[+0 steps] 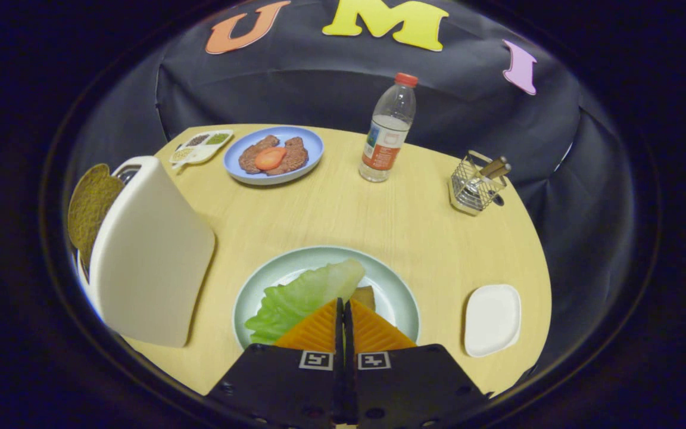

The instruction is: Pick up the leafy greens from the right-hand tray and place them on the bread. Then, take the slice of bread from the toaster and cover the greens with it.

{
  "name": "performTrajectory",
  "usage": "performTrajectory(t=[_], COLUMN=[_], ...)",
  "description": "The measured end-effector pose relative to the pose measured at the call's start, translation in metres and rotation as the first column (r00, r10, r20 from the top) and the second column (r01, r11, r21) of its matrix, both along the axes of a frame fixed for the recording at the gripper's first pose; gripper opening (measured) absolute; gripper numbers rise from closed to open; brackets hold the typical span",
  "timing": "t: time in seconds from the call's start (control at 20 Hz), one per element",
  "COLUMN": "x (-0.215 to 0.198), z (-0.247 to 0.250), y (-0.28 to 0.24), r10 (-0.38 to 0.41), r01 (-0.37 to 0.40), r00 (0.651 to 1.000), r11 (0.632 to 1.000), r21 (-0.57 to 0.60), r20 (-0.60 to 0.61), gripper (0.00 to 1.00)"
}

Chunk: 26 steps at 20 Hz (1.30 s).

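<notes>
So the round wooden table [379, 220] is the biggest thing here, pale grain, smooth top. Using the green plate [399, 298] as the anchor: the white toaster [152, 256] sits just left of it, glossy rounded plastic, with a rough brown slice of bread [88, 205] sticking up at its far left side. The leafy greens [301, 298] already lie on the plate, crinkly and pale, draped over what looks like the bottom bread [365, 295] (only a tan corner peeks out). So I'd say the greens step is done and the toaster bread is next, which means swinging left and opening up to grab that slice by its thin edge. The gripper [343, 307] hangs over the plate's near side, fingers pressed together with nothing between them. Right of the plate is a small white tray [492, 319], squarish and rounded.
</notes>
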<state>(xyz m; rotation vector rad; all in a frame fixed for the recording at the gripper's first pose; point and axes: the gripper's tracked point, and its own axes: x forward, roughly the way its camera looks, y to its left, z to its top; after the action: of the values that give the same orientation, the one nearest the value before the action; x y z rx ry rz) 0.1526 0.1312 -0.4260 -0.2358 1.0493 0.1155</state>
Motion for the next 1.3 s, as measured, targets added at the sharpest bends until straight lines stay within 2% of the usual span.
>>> performTrajectory(t=[0.2,0.3,0.4,0.45,0.7,0.8,0.85,0.95,1.15,1.3], x=[-0.002,-0.001,-0.004,-0.006,-0.023,-0.029,-0.031,-0.035,-0.040,-0.045], z=[-0.009,-0.001,0.012,0.019,0.067,0.092,0.104,0.132,0.175,0.190], y=[-0.008,-0.010,-0.013,-0.014,-0.004,0.012,0.022,0.046,0.099,0.139], r10=[-0.017,-0.023,-0.023,-0.023,-0.035,-0.040,-0.032,0.003,0.065,0.093], r01=[0.017,0.023,0.024,0.024,0.033,0.030,0.019,-0.024,-0.104,-0.147], r00=[1.000,0.999,0.997,0.996,0.985,0.980,0.976,0.966,0.949,0.947], r11=[1.000,1.000,1.000,1.000,0.999,0.998,0.998,0.997,0.988,0.976], r21=[-0.005,-0.004,-0.012,-0.016,0.014,0.050,0.064,0.078,0.113,0.158], r20=[0.012,0.044,0.074,0.091,0.171,0.197,0.216,0.258,0.308,0.307], gripper=[0.03,0.07,0.17,0.31,0.40,0.51,0.57,0.76,0.93,0.96])
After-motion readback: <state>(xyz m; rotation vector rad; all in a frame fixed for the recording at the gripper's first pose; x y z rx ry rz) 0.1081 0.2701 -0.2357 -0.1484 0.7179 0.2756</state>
